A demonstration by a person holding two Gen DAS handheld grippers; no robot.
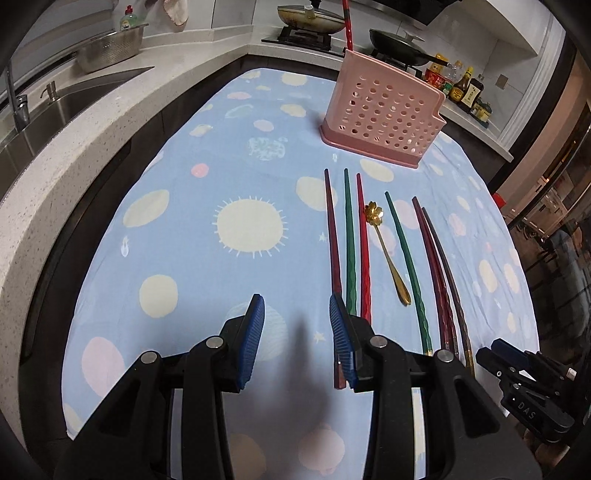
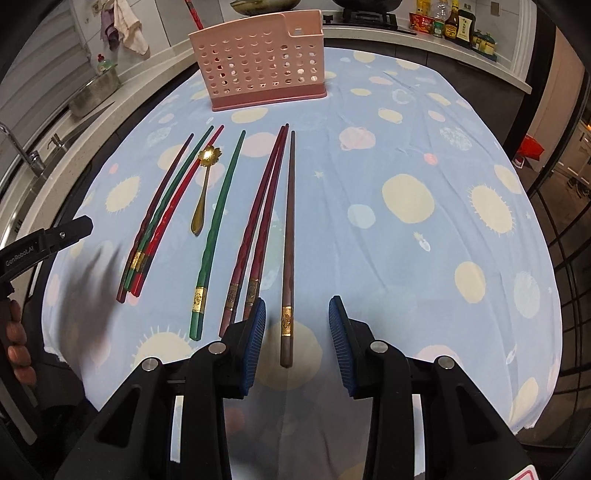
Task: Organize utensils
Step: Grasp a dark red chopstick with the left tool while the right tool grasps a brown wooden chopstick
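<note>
Right tongs open over brown chopstick, lengthwise toward pink holder

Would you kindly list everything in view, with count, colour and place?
chopsticks: seven; two green, the rest red, maroon or dark brown; lying in a row on the tablecloth
spoon: one, gold, among the chopsticks
holder: one, pink, perforated, upright beyond the row
tablecloth: one, light blue with pale spots, covering the table
sink: one, steel, in the left counter
colander: one, steel, behind the sink
pans: two, on the stove
bottles: several, right counter
left gripper: open, over the cloth
right gripper: open, dark brown chopstick between its fingers
</note>
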